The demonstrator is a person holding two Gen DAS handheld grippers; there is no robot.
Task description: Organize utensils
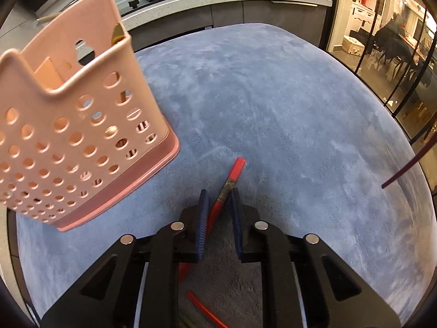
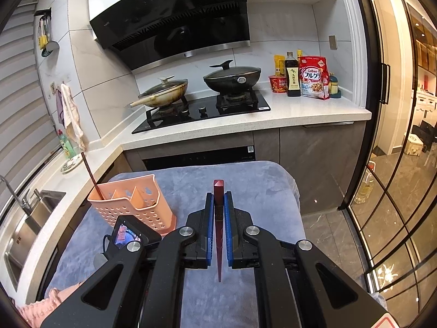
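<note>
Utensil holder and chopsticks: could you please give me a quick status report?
Left gripper around red chopstick on cloth. Right gripper shut on dark red chopstick. Pink holder upright, one chopstick inside. Path clear.

Along the back wall, a pale speckled worktop (image 2: 314,114) with a black gas hob (image 2: 202,113) set into it. On the left burner, a stained pan (image 2: 164,93) under a glass lid, its long handle pointing left; on the right burner, a black wok (image 2: 232,80) with a dark lid. Overhead, a slanted black range hood (image 2: 174,24). Right of the hob, standing close together, a dark sauce bottle (image 2: 292,78), a red cereal bag (image 2: 313,78) and a red instant-noodle cup (image 2: 277,84). At far left, a steel sink (image 2: 24,235) with a tap (image 2: 19,196). Hanging on the tiled wall, a cloth (image 2: 71,114). At right, a black-framed glass door (image 2: 393,164).
</note>
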